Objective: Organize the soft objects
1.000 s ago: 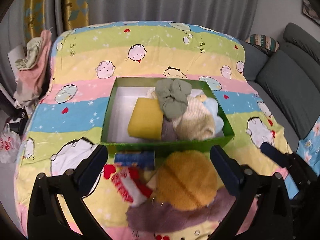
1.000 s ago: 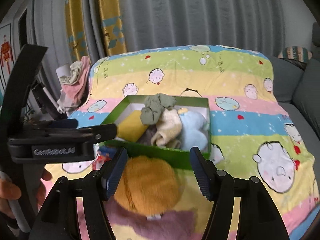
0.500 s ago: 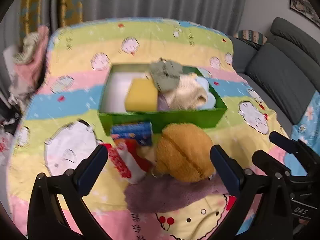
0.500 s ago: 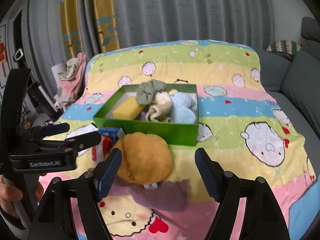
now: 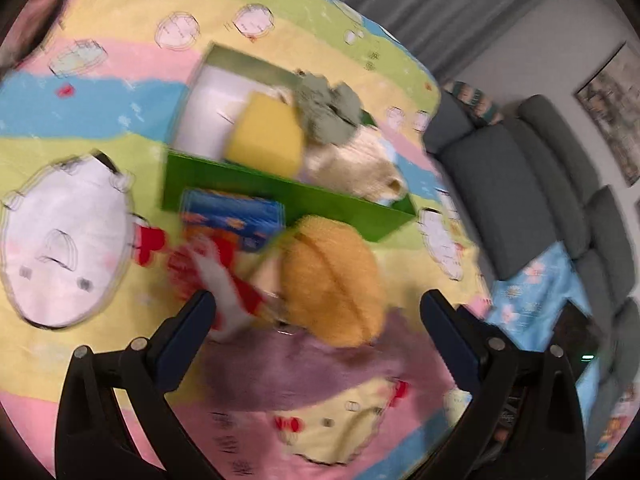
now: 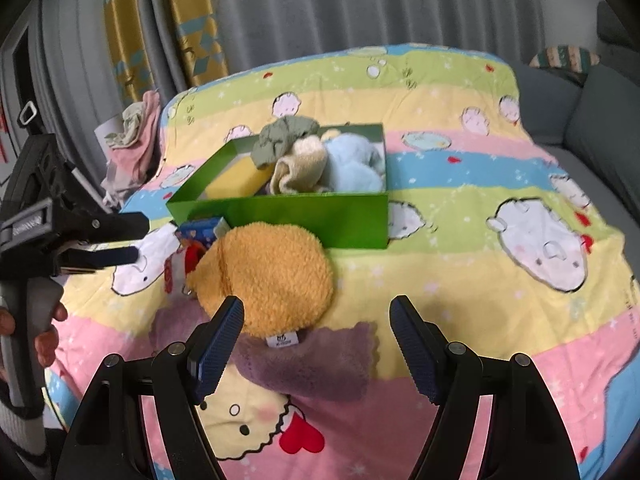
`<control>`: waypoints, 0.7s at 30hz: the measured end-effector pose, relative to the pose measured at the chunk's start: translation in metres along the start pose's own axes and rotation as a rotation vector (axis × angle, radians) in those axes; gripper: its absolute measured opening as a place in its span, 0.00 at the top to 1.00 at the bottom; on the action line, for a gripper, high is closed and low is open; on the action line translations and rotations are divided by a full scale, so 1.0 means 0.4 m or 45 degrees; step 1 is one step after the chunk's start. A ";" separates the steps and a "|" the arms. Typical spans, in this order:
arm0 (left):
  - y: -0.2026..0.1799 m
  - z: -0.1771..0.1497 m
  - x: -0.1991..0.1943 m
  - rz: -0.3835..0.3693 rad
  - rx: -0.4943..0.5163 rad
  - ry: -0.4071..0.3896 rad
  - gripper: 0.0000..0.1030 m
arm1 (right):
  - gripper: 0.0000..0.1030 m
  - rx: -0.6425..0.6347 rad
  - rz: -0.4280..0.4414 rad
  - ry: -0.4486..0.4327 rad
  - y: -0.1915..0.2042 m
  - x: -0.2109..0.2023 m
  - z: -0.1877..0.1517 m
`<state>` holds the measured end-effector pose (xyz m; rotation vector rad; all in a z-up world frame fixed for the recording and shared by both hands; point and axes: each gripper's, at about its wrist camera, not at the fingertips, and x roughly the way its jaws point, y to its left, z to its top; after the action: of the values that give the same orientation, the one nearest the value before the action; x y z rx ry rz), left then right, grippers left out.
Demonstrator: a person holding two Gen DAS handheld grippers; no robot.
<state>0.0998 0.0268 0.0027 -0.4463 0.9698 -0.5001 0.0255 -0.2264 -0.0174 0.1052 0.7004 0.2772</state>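
Note:
A round orange plush [image 6: 268,276] [image 5: 332,276] lies on a purple cloth [image 6: 312,364] [image 5: 304,368], just in front of the green box [image 6: 344,216] [image 5: 280,196]. The box holds a yellow sponge [image 5: 264,136], a grey-green cloth [image 6: 280,140], a cream knit [image 6: 300,164] and a pale blue plush [image 6: 352,160]. A red and white sock [image 5: 216,276] and a blue packet [image 5: 232,216] lie left of the orange plush. My right gripper [image 6: 316,316] is open, low over the purple cloth, nothing between its fingers. My left gripper [image 5: 316,312] [image 6: 128,236] is open, tilted, near the sock and plush.
A striped cartoon blanket [image 6: 480,240] covers the surface. A grey sofa [image 5: 520,184] stands to the right, with a blue floral cloth [image 5: 532,292] at its foot. Clothes [image 6: 132,140] hang at the far left before the curtains [image 6: 320,12]. A hand [image 6: 44,340] grips the left tool.
Both grippers have come down and closer to the orange plush and purple cloth. The left view has rolled and tilted. The right jaws have widened a little.

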 end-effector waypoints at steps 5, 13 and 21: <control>-0.016 -0.006 0.040 -0.091 -0.025 0.055 0.01 | 0.26 -0.009 0.038 0.049 -0.005 0.040 -0.010; -0.026 -0.011 0.087 -0.183 -0.054 0.122 0.03 | 0.26 0.004 0.120 0.106 -0.008 0.105 -0.005; -0.018 -0.002 0.109 -0.213 -0.077 0.128 0.06 | 0.26 0.014 0.184 0.154 -0.013 0.173 0.015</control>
<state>0.1183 -0.0044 -0.0224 -0.5644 1.0519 -0.6505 0.0812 -0.2117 -0.0568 0.1506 0.8160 0.4209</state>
